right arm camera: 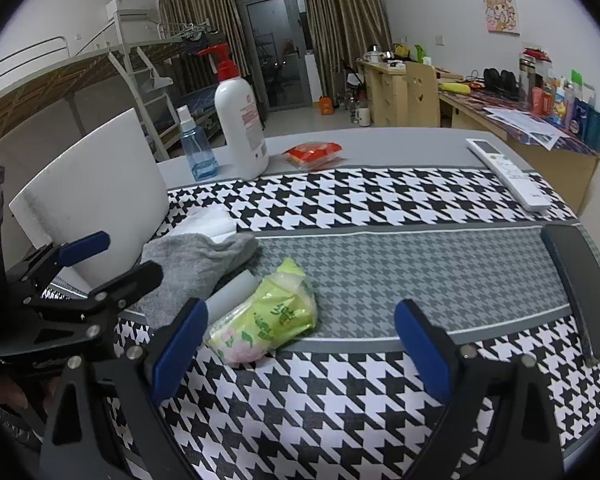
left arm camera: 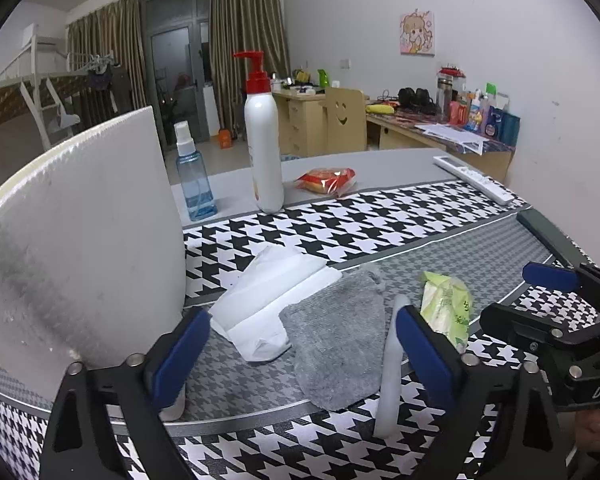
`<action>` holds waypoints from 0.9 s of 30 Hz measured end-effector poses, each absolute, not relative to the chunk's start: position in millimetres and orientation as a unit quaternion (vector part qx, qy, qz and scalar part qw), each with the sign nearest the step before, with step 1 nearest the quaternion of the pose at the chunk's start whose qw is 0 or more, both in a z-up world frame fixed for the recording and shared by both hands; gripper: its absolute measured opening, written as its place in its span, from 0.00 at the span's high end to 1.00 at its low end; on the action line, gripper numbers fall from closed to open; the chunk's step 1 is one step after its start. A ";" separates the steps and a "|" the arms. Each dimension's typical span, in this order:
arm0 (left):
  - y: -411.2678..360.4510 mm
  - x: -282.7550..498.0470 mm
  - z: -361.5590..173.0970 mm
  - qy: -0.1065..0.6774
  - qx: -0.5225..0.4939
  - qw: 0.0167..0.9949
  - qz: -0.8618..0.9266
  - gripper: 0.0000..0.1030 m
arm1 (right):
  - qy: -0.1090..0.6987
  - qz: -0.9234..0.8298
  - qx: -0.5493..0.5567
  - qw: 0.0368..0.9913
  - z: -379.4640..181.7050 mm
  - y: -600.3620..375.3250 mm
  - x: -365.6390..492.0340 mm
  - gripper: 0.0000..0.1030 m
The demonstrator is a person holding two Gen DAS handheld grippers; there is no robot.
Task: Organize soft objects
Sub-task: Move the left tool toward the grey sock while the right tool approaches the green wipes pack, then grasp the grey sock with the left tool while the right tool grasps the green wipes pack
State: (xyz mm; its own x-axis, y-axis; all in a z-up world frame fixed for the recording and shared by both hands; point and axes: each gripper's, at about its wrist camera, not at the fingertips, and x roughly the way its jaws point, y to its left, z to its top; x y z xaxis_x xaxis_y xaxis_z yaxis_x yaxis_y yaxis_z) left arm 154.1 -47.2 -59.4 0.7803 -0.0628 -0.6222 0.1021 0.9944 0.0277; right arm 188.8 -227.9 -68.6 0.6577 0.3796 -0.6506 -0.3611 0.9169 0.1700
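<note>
A grey fuzzy cloth [left arm camera: 336, 344] lies on the houndstooth mat, partly over a folded white sheet [left arm camera: 268, 292]. My left gripper [left arm camera: 302, 354] stands open just over them, its blue pads wide on either side of the cloth. A white foam strip [left arm camera: 392, 368] leans just inside its right finger. A green tissue pack [right arm camera: 268, 316] lies right of the cloth [right arm camera: 196, 260], close to the left finger of my right gripper [right arm camera: 302, 350], which is open and holds nothing. Each gripper shows in the other's view: the right gripper [left arm camera: 532, 296] and the left gripper [right arm camera: 108, 262].
A white foam board [left arm camera: 80, 240] stands at the left. Behind the mat are a blue spray bottle [left arm camera: 194, 176], a white pump bottle [left arm camera: 264, 140] and a red snack packet [left arm camera: 326, 180]. A remote [right arm camera: 508, 172] and a black phone [right arm camera: 580, 288] lie along the right edge.
</note>
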 end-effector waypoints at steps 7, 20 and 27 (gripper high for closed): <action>-54.8 158.5 -63.8 0.340 0.037 0.938 -0.062 0.25 | 0.364 0.206 0.015 0.908 -69.7 -228.1 192.3 0.06; -54.0 167.3 -78.4 0.380 0.028 0.922 -0.075 0.48 | 0.389 0.210 0.007 0.897 -78.4 -220.0 200.7 0.16; -53.9 171.8 -86.5 0.403 0.028 0.911 -0.076 0.64 | 0.402 0.213 0.000 0.891 -82.2 -211.9 204.1 0.19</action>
